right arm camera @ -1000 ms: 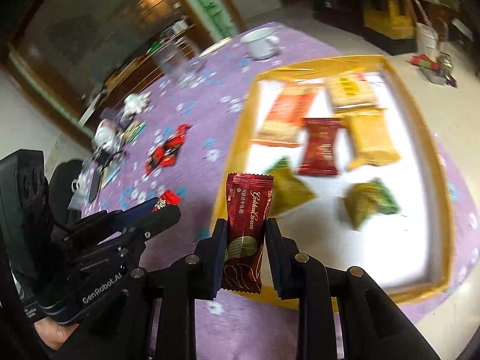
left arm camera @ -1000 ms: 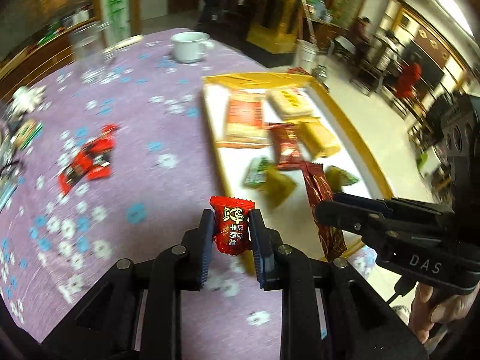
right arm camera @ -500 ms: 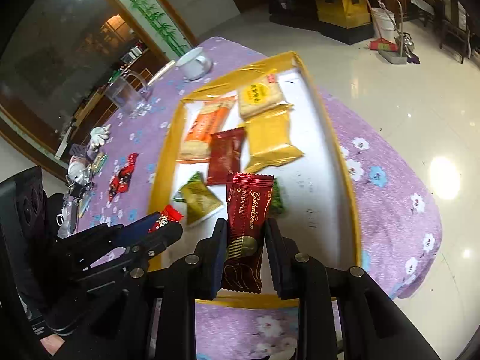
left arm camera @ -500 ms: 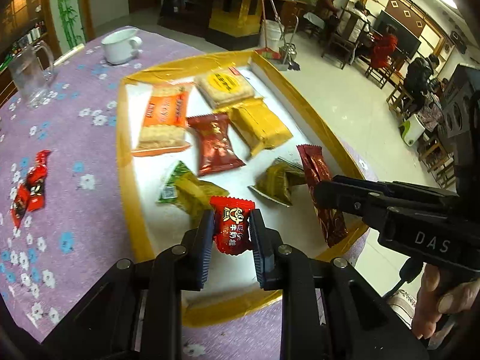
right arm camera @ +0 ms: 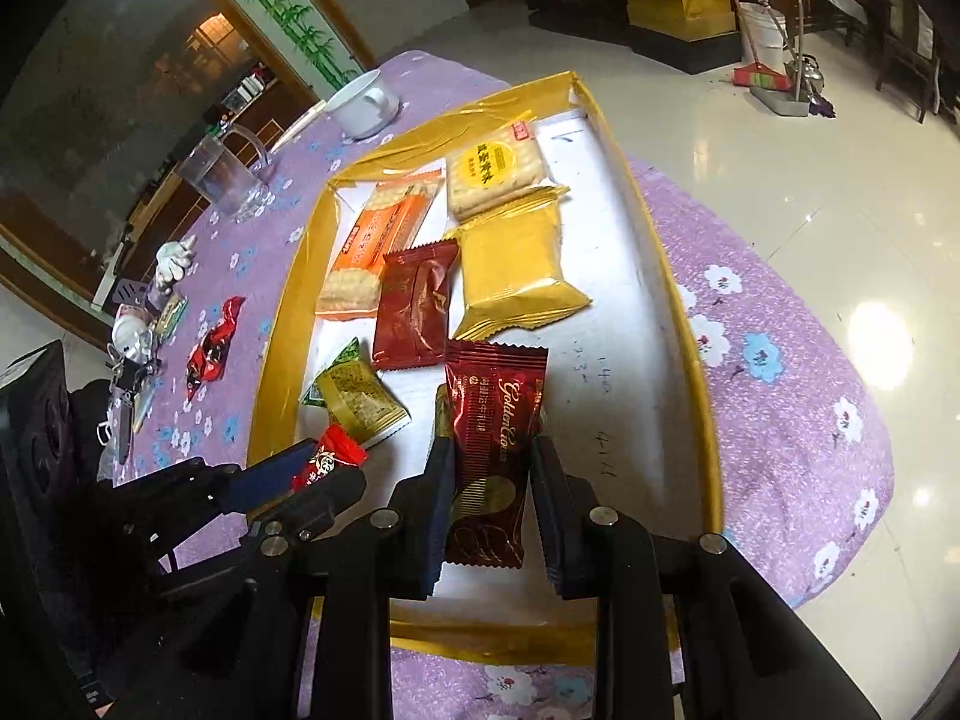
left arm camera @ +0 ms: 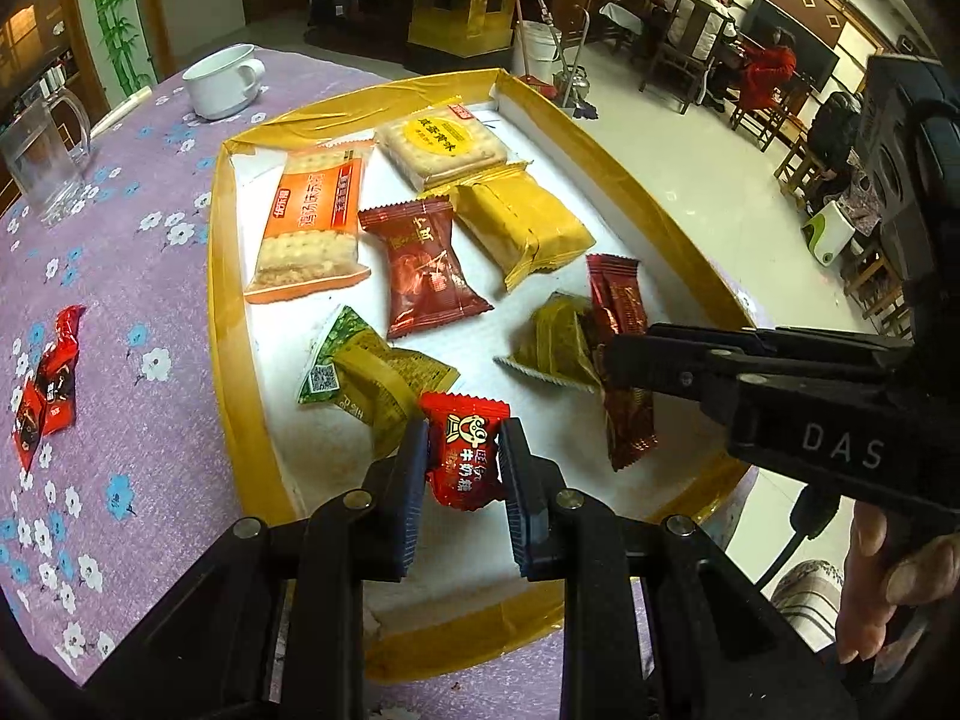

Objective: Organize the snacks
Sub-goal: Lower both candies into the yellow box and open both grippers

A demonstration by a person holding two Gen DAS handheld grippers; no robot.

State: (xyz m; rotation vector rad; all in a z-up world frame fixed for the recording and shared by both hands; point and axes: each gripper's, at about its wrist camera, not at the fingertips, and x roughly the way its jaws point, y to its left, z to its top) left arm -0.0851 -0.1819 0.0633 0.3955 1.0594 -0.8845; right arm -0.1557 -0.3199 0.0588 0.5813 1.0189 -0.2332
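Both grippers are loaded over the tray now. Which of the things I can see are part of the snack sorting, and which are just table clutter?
Job:
left gripper shut on red milk candy
right gripper shut on dark red Golden wafer bar
gold-rimmed tray with packets already in it
loose red candies on the tablecloth

Lying about:
white cup
clear pitcher
keys and oddments

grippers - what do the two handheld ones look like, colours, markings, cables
Both are matte black plastic with silver screws at the finger joints and ribbed dark-blue pads inside the fingers. The right gripper, seen from the left wrist, carries "DAS" in pale letters on its side, with a black cable hanging beneath and a bare hand on the grip. The left gripper shows the same build; no marking is readable.
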